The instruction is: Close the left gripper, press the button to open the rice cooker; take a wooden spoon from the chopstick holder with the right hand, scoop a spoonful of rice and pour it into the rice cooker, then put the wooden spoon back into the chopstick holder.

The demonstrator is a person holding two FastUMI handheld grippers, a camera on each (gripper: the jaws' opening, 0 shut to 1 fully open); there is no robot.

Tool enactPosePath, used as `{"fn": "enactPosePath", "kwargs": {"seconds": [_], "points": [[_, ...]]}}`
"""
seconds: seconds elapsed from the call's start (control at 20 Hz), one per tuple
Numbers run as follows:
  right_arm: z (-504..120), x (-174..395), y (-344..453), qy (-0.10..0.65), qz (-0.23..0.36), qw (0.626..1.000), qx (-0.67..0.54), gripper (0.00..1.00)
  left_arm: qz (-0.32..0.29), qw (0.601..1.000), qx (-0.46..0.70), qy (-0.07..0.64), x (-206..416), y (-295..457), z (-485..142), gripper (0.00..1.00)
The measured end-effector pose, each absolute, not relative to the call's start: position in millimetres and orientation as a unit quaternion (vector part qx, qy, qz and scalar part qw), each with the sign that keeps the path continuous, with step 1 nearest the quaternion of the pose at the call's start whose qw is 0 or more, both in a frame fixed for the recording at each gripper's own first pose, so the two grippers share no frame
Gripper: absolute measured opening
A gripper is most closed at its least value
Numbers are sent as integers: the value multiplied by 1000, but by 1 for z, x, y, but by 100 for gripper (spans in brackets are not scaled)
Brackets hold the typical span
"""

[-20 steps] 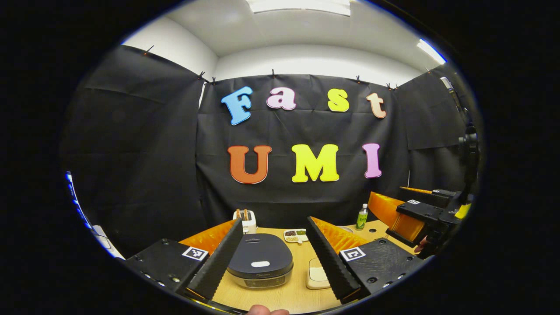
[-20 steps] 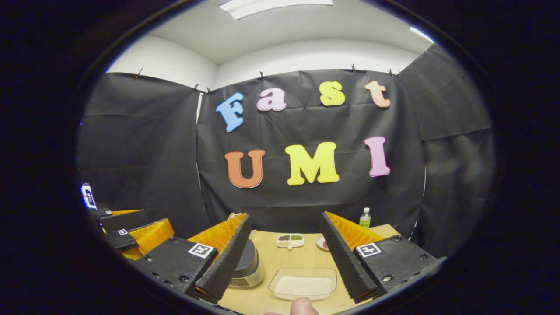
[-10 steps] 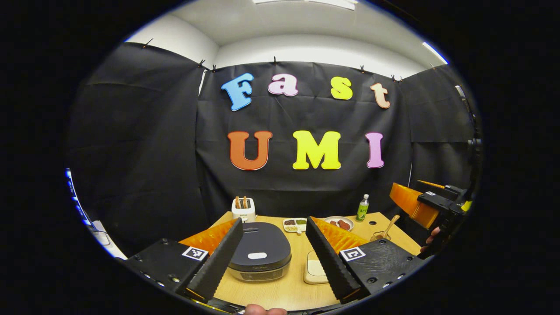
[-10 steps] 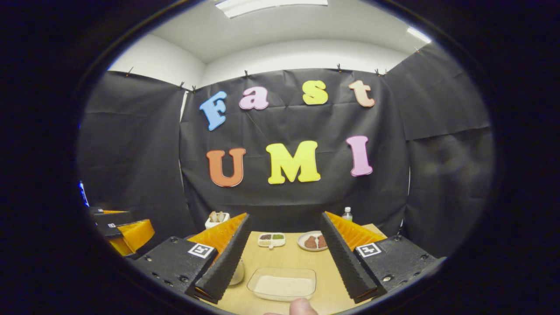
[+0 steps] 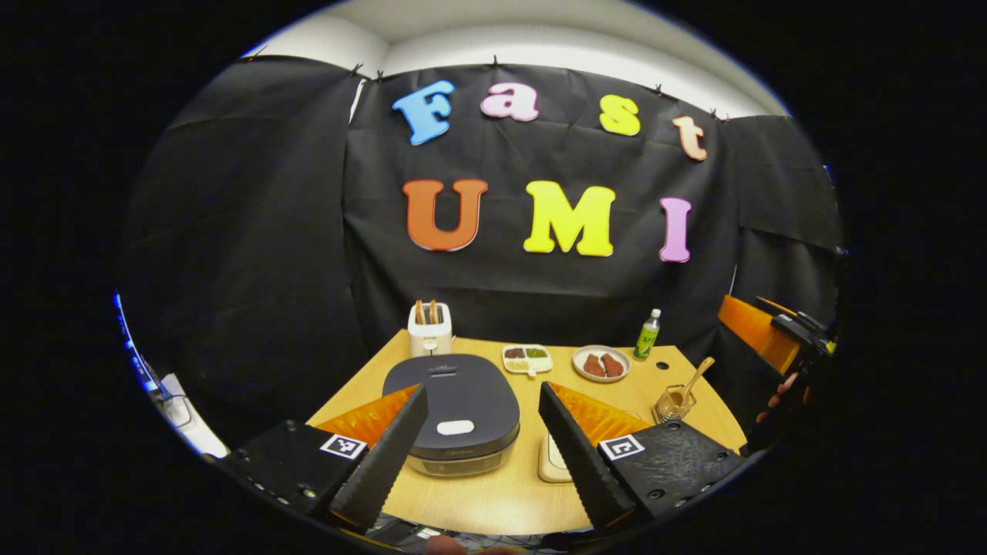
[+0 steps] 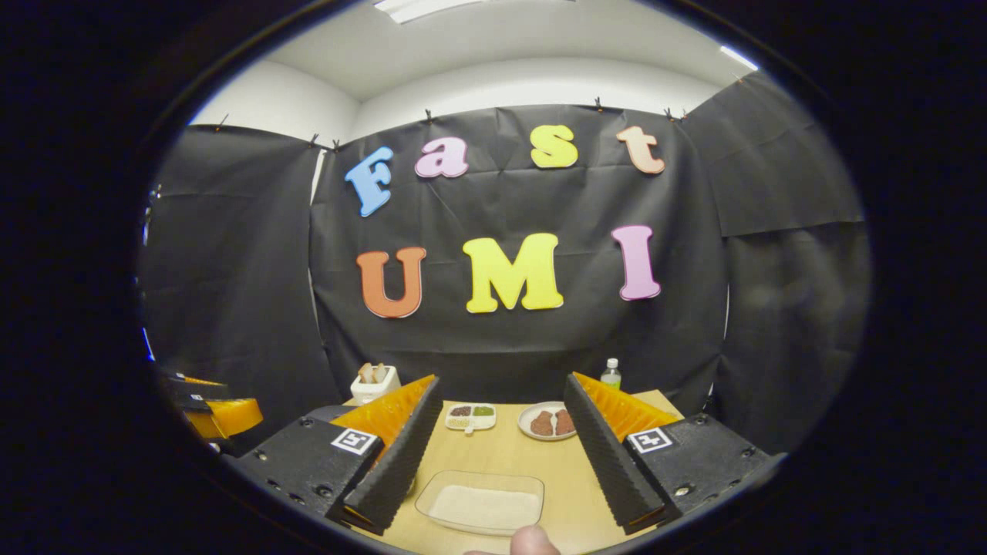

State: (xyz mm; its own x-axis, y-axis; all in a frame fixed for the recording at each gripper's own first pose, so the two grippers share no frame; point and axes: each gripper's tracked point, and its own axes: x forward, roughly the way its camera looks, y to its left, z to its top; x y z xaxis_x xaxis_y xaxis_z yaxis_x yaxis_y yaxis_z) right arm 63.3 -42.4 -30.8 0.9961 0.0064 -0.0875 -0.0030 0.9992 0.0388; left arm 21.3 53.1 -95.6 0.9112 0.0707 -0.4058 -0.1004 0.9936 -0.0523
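Note:
A dark rice cooker (image 5: pixel 455 401) with its lid down stands on the wooden table (image 5: pixel 493 501), a pale oval button (image 5: pixel 455 426) near its front. My left gripper (image 5: pixel 482 389) hovers open above and in front of it, holding nothing. At the table's right edge a wire chopstick holder (image 5: pixel 672 402) holds a wooden spoon (image 5: pixel 698 375). A clear tray of rice (image 6: pixel 482 505) lies just below my right gripper (image 6: pixel 501 381), which is open and holds nothing. The rice tray (image 5: pixel 551 461) sits beside the cooker, half hidden by a finger.
Along the back stand a white toaster (image 5: pixel 429 327), a divided dish (image 5: pixel 527 358), a plate of meat (image 5: pixel 601 364) and a green bottle (image 5: pixel 646 335). The right gripper (image 5: pixel 775 331) shows at the far right, the left gripper (image 6: pixel 208 405) at the left. A thumb (image 6: pixel 532 541) shows at the bottom.
Both grippers have risen and tilted down, so more of the table shows. The right gripper has drifted right, and the cooker has slid behind its left finger. Both stay open.

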Motion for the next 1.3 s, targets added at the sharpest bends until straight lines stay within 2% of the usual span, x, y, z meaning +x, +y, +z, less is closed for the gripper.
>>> {"fn": "enactPosePath", "kwargs": {"seconds": [0.05, 0.1, 0.15, 0.4, 0.45, 0.5, 0.55, 0.6, 0.65, 0.7, 0.75, 0.8, 1.0, 1.3], "points": [[-36, 68, -44, 50, 6, 999, 19, 100, 49, 972, -50, 225, 24, 53, -103, 95], [-43, 73, -45, 60, 10, 998, 17, 95, 53, 967, -60, 242, 27, 53, -110, 95], [-51, 77, -46, 73, 16, 997, 17, 100, 58, 962, -66, 258, 30, 54, -116, 95], [-65, 89, -65, 96, 26, 995, 18, 100, 58, 936, -64, 341, 44, 69, -153, 93], [-66, 92, -71, 95, 23, 995, 16, 100, 56, 931, -69, 354, 47, 70, -160, 86], [-67, 94, -78, 94, 18, 995, 15, 100, 53, 926, -78, 365, 51, 70, -166, 67], [-71, 97, -86, 94, 13, 995, 15, 94, 53, 920, -88, 379, 54, 70, -172, 61], [-74, 99, -92, 95, 7, 995, 18, 100, 51, 915, -97, 388, 59, 69, -176, 49], [-78, 102, -98, 97, 0, 995, 19, 94, 47, 911, -101, 397, 64, 69, -179, 42], [-81, 105, -103, 99, -6, 995, 17, 100, 46, 909, -101, 402, 69, 69, -182, 22], [-86, 105, -107, 103, -10, 994, 17, 100, 47, 906, -100, 408, 75, 73, -187, 34], [-89, 106, -111, 106, -14, 994, 20, 100, 44, 903, -105, 415, 79, 74, -190, 4], [-96, 109, -135, 113, -40, 992, 29, 100, 37, 890, -108, 442, 92, 74, -219, 0], [-100, 111, -167, 117, -79, 989, 36, 100, 47, 877, -112, 464, 94, 85, -244, 0]]}}
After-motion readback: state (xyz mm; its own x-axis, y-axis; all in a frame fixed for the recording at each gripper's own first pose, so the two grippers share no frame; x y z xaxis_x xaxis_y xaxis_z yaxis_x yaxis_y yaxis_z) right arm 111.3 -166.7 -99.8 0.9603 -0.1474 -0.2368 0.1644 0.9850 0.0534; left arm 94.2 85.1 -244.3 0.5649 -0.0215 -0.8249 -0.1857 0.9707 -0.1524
